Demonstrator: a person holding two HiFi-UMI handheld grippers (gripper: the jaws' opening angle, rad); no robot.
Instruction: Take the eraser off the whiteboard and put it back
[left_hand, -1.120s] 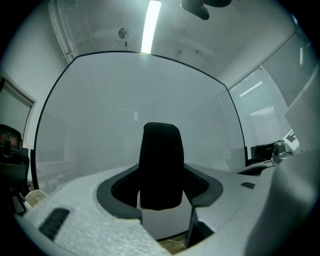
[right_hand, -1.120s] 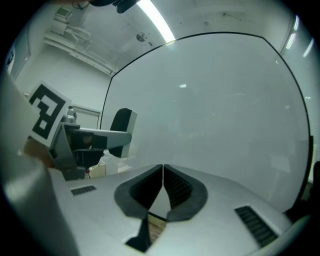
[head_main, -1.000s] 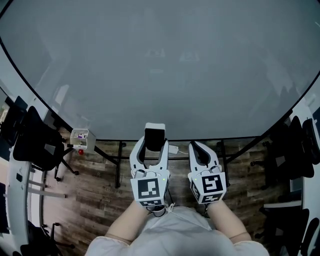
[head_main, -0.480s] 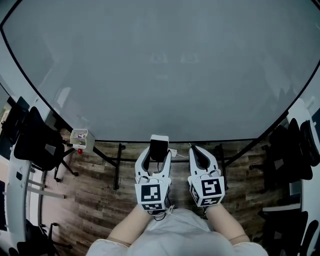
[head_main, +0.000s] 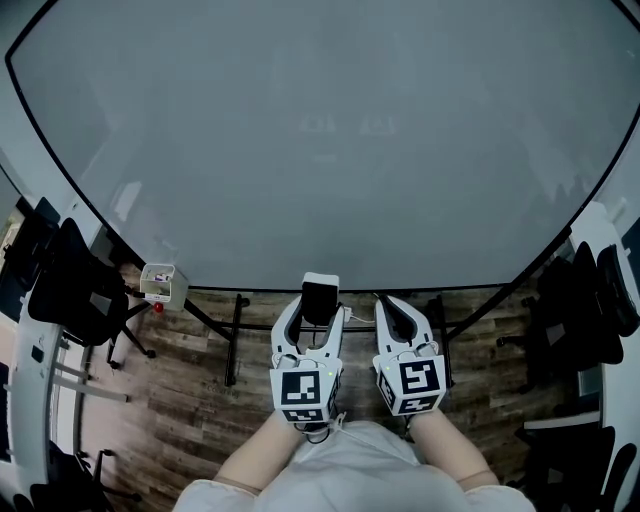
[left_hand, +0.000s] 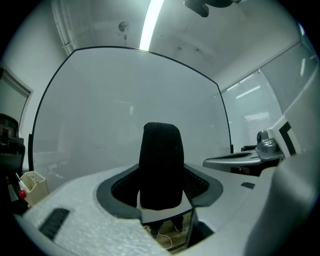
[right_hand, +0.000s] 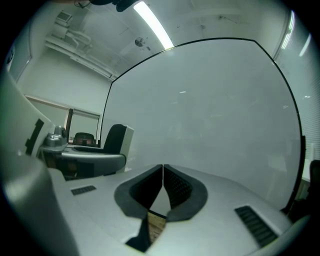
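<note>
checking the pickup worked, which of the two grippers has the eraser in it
The left gripper: the black-faced eraser stands between its jaws, which are shut on it. The right gripper has its jaws together with nothing between them.

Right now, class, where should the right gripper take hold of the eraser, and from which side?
Probably the free end of the eraser, which stands clear beyond the left gripper, pinched across its long side edges like the present grip. Come from the right, beside it; the right gripper is shut, so open it first.
</note>
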